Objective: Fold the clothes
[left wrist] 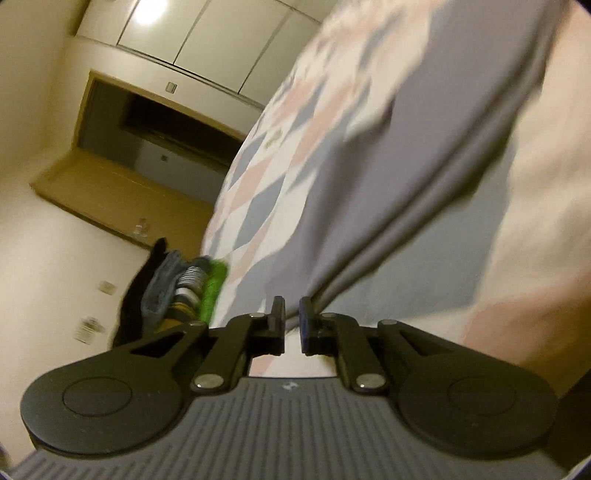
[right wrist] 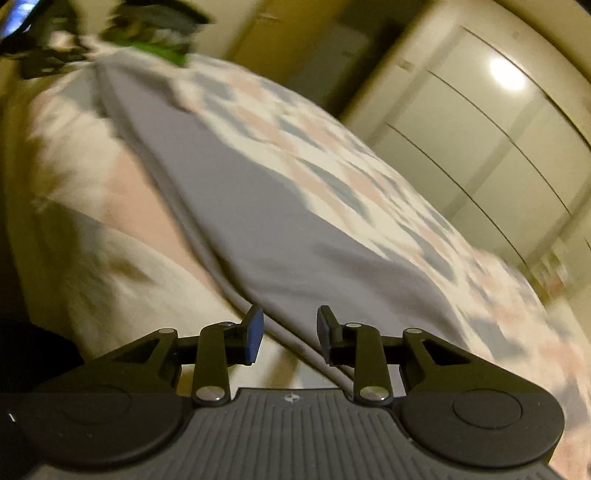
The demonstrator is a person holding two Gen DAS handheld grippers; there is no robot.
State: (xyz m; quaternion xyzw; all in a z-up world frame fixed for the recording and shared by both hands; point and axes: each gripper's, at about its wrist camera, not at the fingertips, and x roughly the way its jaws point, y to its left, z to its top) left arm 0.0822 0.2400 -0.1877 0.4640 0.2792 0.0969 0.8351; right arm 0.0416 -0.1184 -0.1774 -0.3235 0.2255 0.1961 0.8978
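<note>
Grey garment (right wrist: 258, 221) edge btwn right gripper (right wrist: 290, 334) jaws.

Left wrist view taken from behind left gripper (left wrist: 291, 325), aimed forward along fingers, frame rolled hard; patterned bedspread (left wrist: 266, 173) seen close, running up right side, ceiling panels (left wrist: 207, 33) and doorway (left wrist: 155, 125) seen far at upper left. Right wrist view taken from behind right gripper (right wrist: 290, 334), likewise tilted, held close over bedspread (right wrist: 332, 162). Shared by both views: grey garment (left wrist: 399, 155) (right wrist: 236, 206), clothes pile (left wrist: 192, 288) (right wrist: 155, 29), ceiling light (left wrist: 147, 11) (right wrist: 508, 79). Both views motion-blurred.
</note>
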